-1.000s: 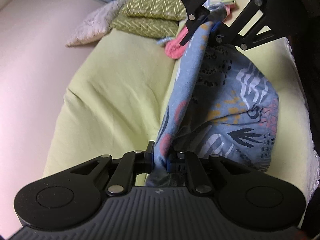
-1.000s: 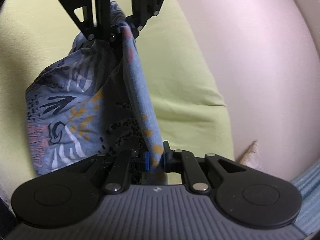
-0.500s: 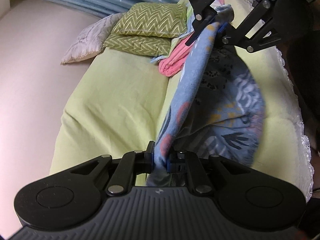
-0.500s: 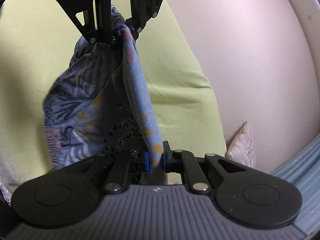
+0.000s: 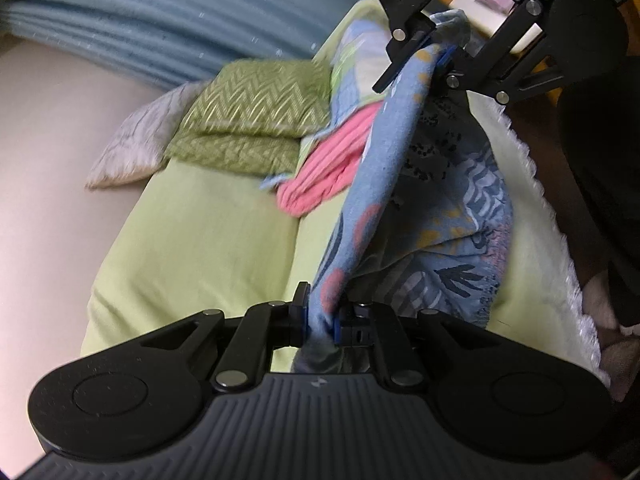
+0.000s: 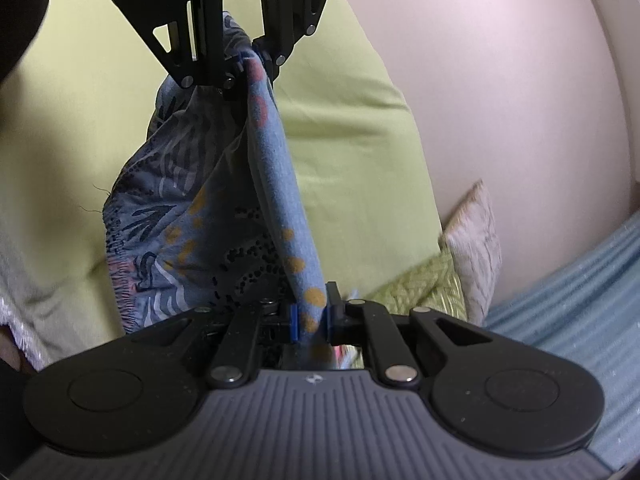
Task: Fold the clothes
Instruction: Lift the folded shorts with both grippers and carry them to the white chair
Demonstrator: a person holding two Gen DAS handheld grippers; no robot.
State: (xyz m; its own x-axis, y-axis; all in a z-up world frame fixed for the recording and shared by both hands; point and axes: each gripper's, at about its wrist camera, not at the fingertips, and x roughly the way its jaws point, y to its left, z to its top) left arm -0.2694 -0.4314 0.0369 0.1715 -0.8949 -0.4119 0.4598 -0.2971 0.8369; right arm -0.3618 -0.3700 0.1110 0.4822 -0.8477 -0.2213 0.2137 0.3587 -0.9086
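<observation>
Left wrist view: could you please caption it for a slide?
Both grippers, left and right, hold a patterned blue garment stretched above the bed.

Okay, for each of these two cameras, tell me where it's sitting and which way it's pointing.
Left wrist view: sits on the left gripper, looking along the taut patterned blue garment toward the right gripper, green pillows and blue curtain.
Right wrist view: sits on the right gripper, looking back along the garment at the left gripper and pink wall.
Shared: the garment, both grippers, the lime bedsheet.
</observation>
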